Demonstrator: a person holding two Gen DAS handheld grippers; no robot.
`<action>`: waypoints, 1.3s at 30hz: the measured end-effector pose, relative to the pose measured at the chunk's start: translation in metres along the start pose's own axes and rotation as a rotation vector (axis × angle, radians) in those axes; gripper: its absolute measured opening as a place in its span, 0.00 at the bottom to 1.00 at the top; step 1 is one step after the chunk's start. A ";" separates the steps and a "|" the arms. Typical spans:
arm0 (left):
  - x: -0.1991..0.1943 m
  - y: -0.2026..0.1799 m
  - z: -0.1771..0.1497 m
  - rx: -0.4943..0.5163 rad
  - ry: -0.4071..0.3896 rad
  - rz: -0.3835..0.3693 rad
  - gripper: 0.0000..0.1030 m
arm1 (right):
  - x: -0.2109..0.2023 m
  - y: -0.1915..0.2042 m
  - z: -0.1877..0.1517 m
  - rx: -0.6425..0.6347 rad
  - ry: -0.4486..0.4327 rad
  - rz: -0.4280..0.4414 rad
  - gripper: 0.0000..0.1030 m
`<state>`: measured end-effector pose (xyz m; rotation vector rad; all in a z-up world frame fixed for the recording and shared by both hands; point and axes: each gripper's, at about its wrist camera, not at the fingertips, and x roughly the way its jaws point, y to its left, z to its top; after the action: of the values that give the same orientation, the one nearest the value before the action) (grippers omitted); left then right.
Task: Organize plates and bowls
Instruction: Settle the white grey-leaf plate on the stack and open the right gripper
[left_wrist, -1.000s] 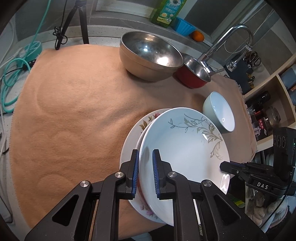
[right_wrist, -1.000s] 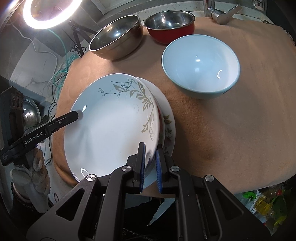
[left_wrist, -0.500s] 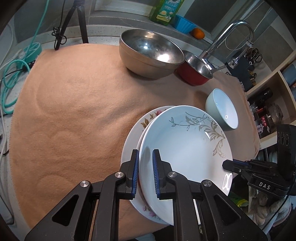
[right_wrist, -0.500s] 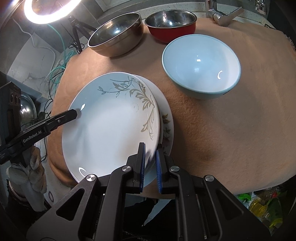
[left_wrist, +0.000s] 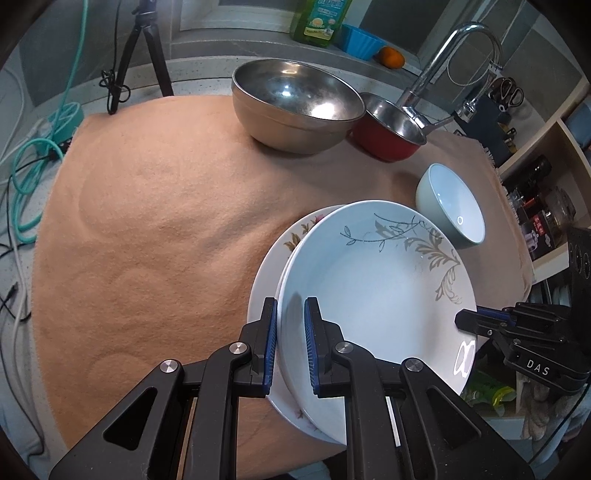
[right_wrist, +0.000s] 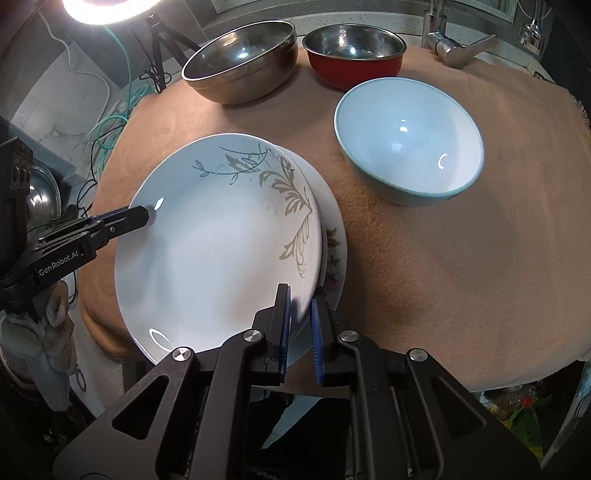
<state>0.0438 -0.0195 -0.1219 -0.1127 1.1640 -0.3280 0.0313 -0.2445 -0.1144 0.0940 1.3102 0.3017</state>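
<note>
Left gripper (left_wrist: 290, 343) pinches the leaf plate's (left_wrist: 373, 295) near-left rim; right gripper (right_wrist: 298, 326) pinches its opposite rim. The plate sits over a floral plate (left_wrist: 269, 266) at the cloth's (left_wrist: 155, 221) near edge. Just beyond stands a pale bowl (right_wrist: 408, 158). At the far edge, steel bowl (left_wrist: 295, 103) and red bowl (left_wrist: 388, 133) touch. Left cloth lies open.

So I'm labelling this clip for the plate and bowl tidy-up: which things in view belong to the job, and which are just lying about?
Job:
- leaf-pattern plate, held by both grippers
- floral plate beneath it
- pale blue bowl
- steel bowl
- red bowl

Lying about:
- tap
- soap bottle
- orange
- tripod
- teal cable
</note>
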 end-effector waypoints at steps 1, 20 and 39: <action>0.000 0.000 0.000 0.003 0.001 0.003 0.12 | 0.000 0.001 0.000 -0.005 0.000 -0.004 0.10; 0.003 -0.006 0.002 0.036 0.009 0.025 0.12 | 0.000 -0.004 0.003 0.015 0.006 -0.003 0.11; 0.002 -0.004 0.004 0.017 0.008 0.019 0.12 | -0.002 -0.002 -0.001 -0.017 0.018 0.005 0.12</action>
<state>0.0476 -0.0240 -0.1215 -0.0859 1.1697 -0.3218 0.0302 -0.2471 -0.1138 0.0798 1.3252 0.3184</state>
